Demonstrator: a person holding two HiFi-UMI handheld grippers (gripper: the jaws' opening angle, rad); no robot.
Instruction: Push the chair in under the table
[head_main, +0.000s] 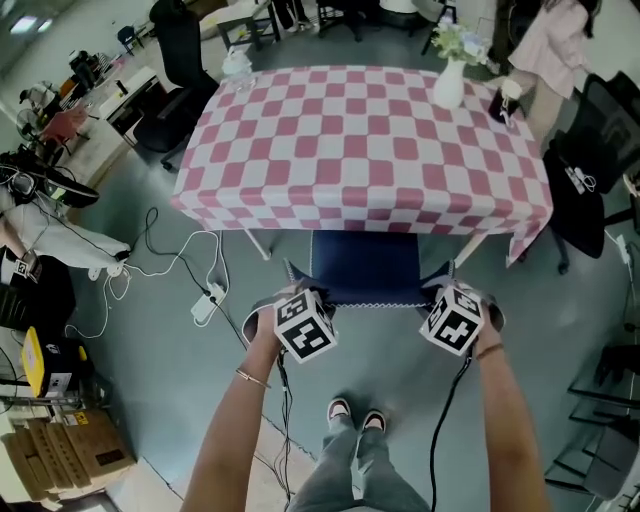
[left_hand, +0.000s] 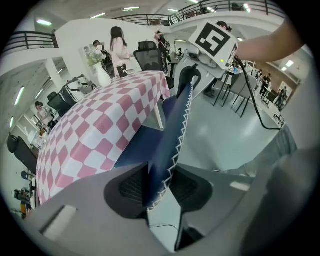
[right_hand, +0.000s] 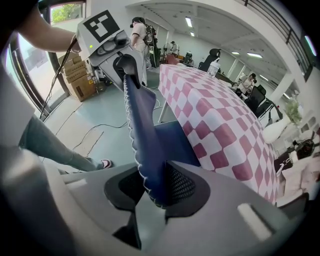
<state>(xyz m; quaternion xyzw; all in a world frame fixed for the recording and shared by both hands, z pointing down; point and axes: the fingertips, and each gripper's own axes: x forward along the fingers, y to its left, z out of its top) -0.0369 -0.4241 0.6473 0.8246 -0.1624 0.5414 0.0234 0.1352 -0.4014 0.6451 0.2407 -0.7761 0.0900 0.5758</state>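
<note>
Item: blue fabric chair (head_main: 365, 268), part-tucked at 12 o'clock under pink-and-white checked table (head_main: 370, 140) — left gripper (left_hand: 159, 186), right gripper (right_hand: 156, 189) clamp its white-stitched backrest (left_hand: 172, 125) ends, presumably for a straight push.

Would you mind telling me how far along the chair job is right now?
Done: the left tongs and the right tongs are clamped on the top edge of the blue chair. In hand: its seat sits partly beneath the checkered tablecloth. Left: the backrest stands short of the tablecloth's edge, so more pushing seems needed.
</note>
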